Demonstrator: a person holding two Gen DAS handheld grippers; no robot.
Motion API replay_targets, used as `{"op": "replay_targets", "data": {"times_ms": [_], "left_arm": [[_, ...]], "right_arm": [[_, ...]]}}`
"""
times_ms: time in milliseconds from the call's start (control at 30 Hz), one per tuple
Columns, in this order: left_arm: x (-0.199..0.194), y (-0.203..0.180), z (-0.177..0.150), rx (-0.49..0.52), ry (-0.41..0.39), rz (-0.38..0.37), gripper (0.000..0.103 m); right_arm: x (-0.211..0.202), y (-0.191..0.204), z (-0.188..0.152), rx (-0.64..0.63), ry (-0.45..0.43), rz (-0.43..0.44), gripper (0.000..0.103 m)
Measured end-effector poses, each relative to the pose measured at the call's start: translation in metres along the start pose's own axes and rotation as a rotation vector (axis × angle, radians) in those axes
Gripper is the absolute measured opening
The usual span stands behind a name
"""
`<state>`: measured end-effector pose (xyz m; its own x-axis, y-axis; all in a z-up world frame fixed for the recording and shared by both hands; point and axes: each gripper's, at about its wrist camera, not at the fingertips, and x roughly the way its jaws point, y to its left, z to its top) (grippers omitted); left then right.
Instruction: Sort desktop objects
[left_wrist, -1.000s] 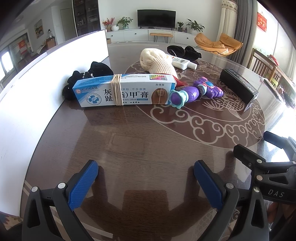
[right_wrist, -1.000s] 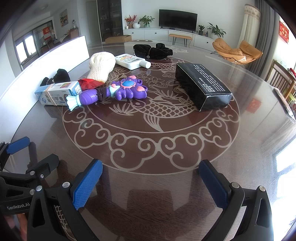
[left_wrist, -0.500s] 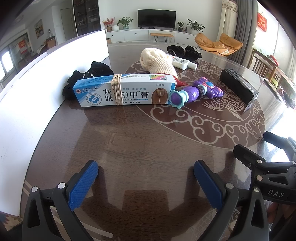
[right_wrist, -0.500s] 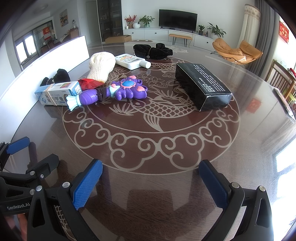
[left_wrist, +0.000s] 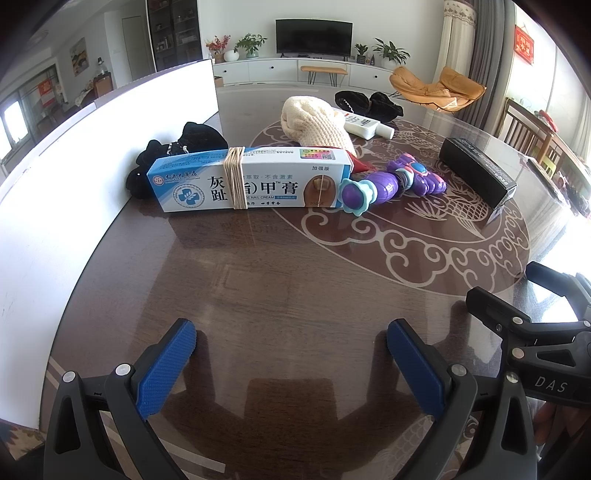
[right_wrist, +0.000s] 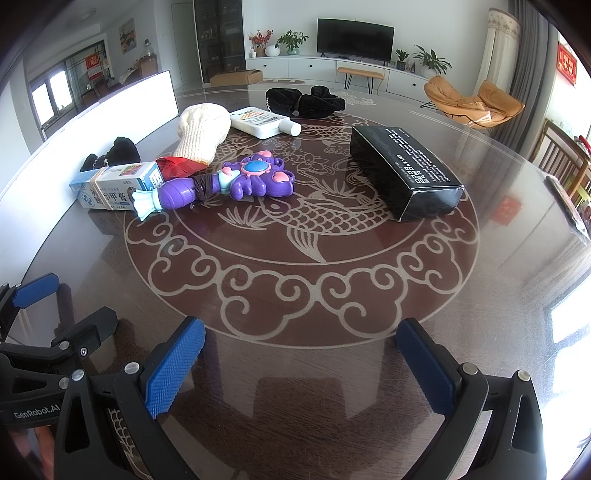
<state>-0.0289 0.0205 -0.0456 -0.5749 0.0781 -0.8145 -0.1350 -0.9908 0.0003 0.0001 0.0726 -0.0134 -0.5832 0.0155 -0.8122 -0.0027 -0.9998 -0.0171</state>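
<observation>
A blue-white nail cream box (left_wrist: 251, 182) with a rubber band lies on the brown table, also in the right wrist view (right_wrist: 116, 186). A purple toy wand (left_wrist: 391, 182) (right_wrist: 225, 184) lies right of it. A cream knit glove (left_wrist: 314, 123) (right_wrist: 201, 129), a white bottle (left_wrist: 364, 123) (right_wrist: 264, 122) and a long black box (left_wrist: 476, 175) (right_wrist: 402, 171) lie farther back. My left gripper (left_wrist: 291, 354) is open and empty near the table's front edge. My right gripper (right_wrist: 301, 358) is open and empty beside it.
A white board (left_wrist: 74, 177) stands along the table's left side. Black cloth items lie by the board (left_wrist: 177, 155) and at the far edge (right_wrist: 303, 101). A red item (right_wrist: 177, 166) shows under the glove. Chairs stand to the right.
</observation>
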Motion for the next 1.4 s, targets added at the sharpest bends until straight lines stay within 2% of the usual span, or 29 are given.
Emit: {"op": "replay_targets", "data": {"times_ms": [1300,1400], "left_arm": [[-0.0004,0.0008,-0.0004,0.000,0.000,-0.001,0.103],[-0.0007,0.0068,-0.0003,-0.033,0.001,0.027,0.103]], "right_arm": [[0.0007,0.0005,-0.0001,-0.001,0.000,0.001,0.103],[0.0008,0.0006,-0.0001,-0.001,0.000,0.002,0.103]]}}
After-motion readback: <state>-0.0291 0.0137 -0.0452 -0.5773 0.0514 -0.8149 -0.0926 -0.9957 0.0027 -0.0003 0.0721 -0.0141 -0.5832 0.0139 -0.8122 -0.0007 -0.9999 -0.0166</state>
